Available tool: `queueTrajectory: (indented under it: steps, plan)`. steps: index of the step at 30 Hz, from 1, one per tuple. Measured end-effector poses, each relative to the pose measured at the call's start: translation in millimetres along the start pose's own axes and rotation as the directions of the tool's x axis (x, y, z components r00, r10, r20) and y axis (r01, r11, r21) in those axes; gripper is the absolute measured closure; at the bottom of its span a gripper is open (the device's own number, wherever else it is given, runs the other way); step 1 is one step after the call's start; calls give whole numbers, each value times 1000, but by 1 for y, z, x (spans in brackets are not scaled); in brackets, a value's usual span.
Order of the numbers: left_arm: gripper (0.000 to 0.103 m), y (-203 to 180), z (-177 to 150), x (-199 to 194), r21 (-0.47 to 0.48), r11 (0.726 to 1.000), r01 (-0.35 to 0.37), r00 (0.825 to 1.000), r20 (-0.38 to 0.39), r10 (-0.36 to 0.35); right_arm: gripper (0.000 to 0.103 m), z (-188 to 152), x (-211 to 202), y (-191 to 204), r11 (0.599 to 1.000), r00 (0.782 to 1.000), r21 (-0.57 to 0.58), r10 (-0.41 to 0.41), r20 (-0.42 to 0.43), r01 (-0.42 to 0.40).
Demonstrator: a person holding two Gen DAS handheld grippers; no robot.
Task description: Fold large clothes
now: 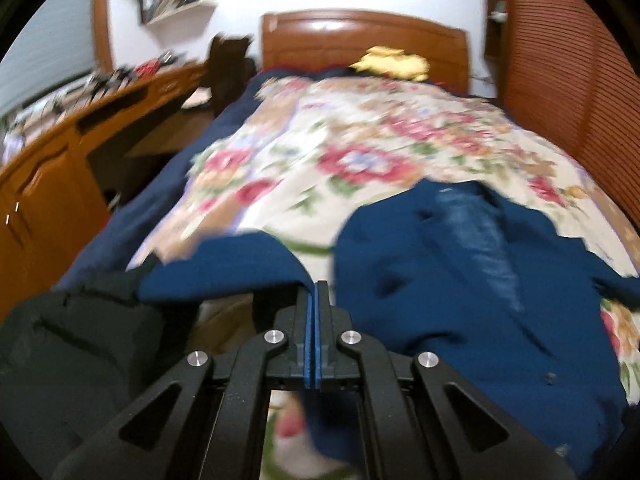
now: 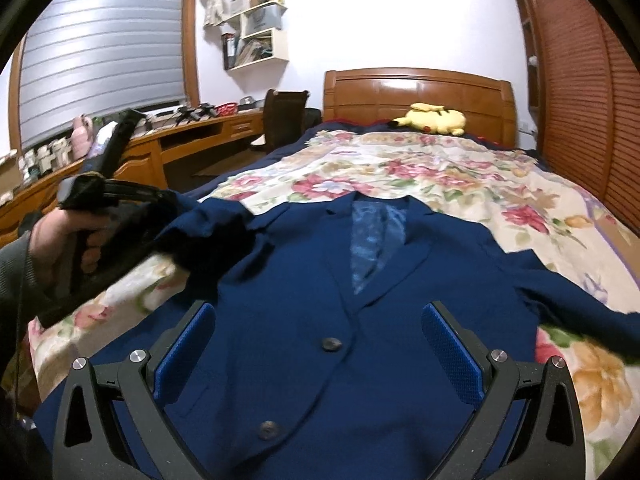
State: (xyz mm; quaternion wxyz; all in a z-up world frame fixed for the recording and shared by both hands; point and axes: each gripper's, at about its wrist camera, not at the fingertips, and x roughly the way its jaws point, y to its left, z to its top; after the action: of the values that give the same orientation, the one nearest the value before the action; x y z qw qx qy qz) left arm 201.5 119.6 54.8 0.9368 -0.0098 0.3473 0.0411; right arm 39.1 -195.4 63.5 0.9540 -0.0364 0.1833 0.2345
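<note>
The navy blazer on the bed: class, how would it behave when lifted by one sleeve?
Likely floppy: the navy blazer drapes where the left hand-held gripper pinches its sleeve. Probably trails rather than lifting whole. Lapels seem somewhat stiffer.

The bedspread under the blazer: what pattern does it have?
The bedspread is cream with red, pink and orange flowers, clearest in the right wrist view.
</note>
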Motion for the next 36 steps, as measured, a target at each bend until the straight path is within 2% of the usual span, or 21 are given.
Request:
queueTrajectory:
  steps: [5,11,14,17,21,24,25,27,28,29,31,33,34,36]
  plan:
    - [102,-59,10,-47,119,989,88,994,57,-95,0,-2,-11,-18,999,999,31,-35,20,34]
    - [102,-111,-12,-92,238,957,166,977,95,-193,0,-6,-14,-20,998,998,39,-59,28,58]
    - [102,-118,-34,-100,254,952,168,974,104,-200,0,-6,-14,-20,997,998,46,-59,29,58]
    - [101,-115,-53,-101,231,956,182,974,94,-208,0,-9,-18,-20,997,998,45,-59,34,58]
    - [98,-102,-77,-107,191,963,187,970,121,-212,0,-9,-19,-21,998,998,41,-50,31,49]
    - [77,-96,-87,-111,166,960,224,960,130,-246,0,-8,-17,-21,998,998,34,-51,27,50]
    - [66,-94,-90,-114,164,958,235,956,137,-258,0,-8,-16,-21,998,998,34,-53,25,52]
    - [61,-93,-94,-119,170,956,237,954,145,-263,0,-8,-14,-21,998,998,36,-52,21,51]
    - [53,-93,-94,-120,174,956,236,954,146,-262,0,-8,-13,-21,998,998,37,-52,20,52]
    - [35,-92,-97,-124,176,956,236,952,155,-264,0,-7,-13,-21,998,998,35,-52,18,52]
    - [15,-89,-102,-130,171,955,242,945,183,-273,0,-7,-11,-20,998,999,30,-51,15,51]
    - [13,-87,-108,-132,171,958,232,945,194,-263,0,-7,-11,-19,999,999,23,-48,11,48]
    - [9,-85,-112,-131,171,960,221,948,194,-253,0,-7,-10,-18,999,999,17,-45,7,44]
    - [9,-81,-121,-127,166,965,204,952,197,-235,0,-8,-9,-16,999,999,6,-34,0,34]
